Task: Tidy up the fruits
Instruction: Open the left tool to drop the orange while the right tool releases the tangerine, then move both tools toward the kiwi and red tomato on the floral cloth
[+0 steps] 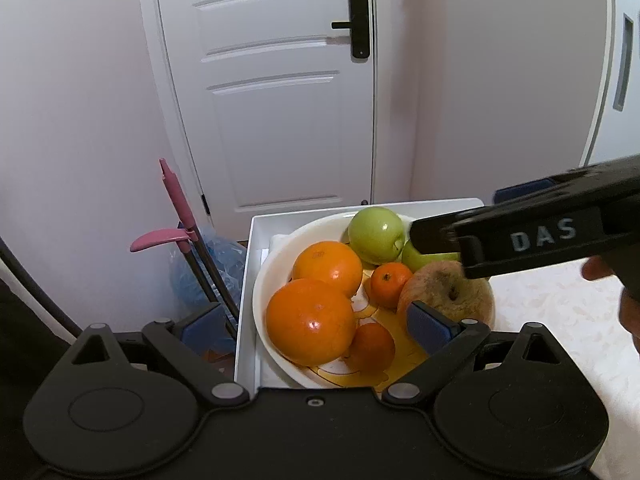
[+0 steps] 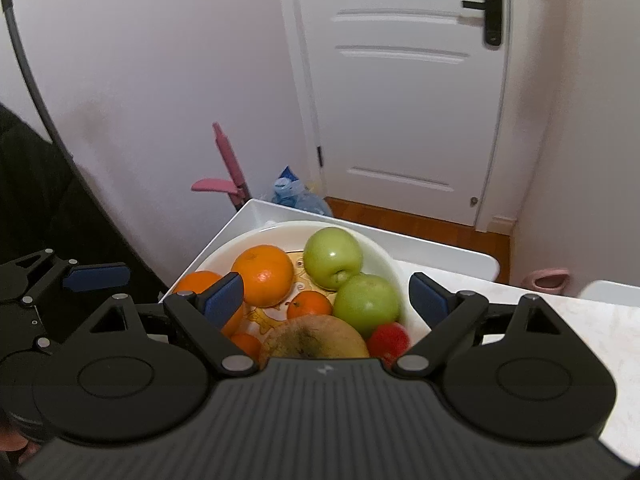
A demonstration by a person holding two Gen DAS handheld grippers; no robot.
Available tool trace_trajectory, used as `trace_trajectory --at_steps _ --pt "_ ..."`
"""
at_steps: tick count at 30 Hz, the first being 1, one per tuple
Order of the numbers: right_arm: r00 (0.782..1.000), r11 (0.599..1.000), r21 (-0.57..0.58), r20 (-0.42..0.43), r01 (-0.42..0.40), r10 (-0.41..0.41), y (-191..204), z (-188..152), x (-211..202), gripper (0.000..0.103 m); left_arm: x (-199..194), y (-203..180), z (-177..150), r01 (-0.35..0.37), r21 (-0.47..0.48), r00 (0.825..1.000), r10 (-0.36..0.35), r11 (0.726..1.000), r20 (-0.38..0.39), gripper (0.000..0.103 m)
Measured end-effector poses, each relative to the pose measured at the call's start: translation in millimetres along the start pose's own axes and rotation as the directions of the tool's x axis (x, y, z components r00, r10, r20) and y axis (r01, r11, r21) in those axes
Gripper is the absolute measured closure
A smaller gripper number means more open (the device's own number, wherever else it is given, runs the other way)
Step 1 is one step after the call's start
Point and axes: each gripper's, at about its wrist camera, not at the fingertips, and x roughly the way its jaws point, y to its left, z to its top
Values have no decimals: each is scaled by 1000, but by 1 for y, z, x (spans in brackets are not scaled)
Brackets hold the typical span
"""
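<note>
A white bowl (image 1: pixel 260 280) (image 2: pixel 384 256) holds two big oranges (image 1: pixel 328 266) (image 1: pixel 310 322), two small mandarins (image 1: pixel 390 284) (image 1: pixel 372 348), two green apples (image 1: pixel 376 234) (image 2: pixel 366 304) and a brownish, spotted apple (image 1: pixel 444 292) (image 2: pixel 314 338). A red fruit (image 2: pixel 388 340) shows beside the brown one in the right wrist view. My left gripper (image 1: pixel 316 326) hangs open over the bowl's near side. My right gripper (image 2: pixel 327 299) stands wide open above the fruit with nothing between its pads. Its black body (image 1: pixel 520 236) reaches in from the right over the apples.
The bowl sits in a white tray (image 1: pixel 246 300) (image 2: pixel 440 252) at the edge of a pale marbled tabletop (image 1: pixel 560 320). Beyond the tray are a pink-handled broom (image 1: pixel 176 200), a blue plastic bag (image 1: pixel 224 264), a white door (image 1: pixel 280 100) and wooden floor (image 2: pixel 420 224).
</note>
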Motion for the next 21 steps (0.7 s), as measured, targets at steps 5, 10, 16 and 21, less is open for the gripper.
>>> trace_trajectory --at_steps 5,10,16,21 --pt "999 998 63 24 31 -32 -12 -3 -34 0 -16 -9 7 9 4 1000 -9 1000 17 4" --pt "994 991 93 46 94 -99 -30 -10 -75 0 -36 -29 13 28 10 999 -28 1000 33 4" --pt "987 982 123 54 142 -150 -69 -29 -119 0 -55 -68 20 54 47 997 -57 997 56 4" --pt "982 971 168 54 171 -183 -110 -44 -151 0 -69 -106 26 85 51 994 -89 995 71 4"
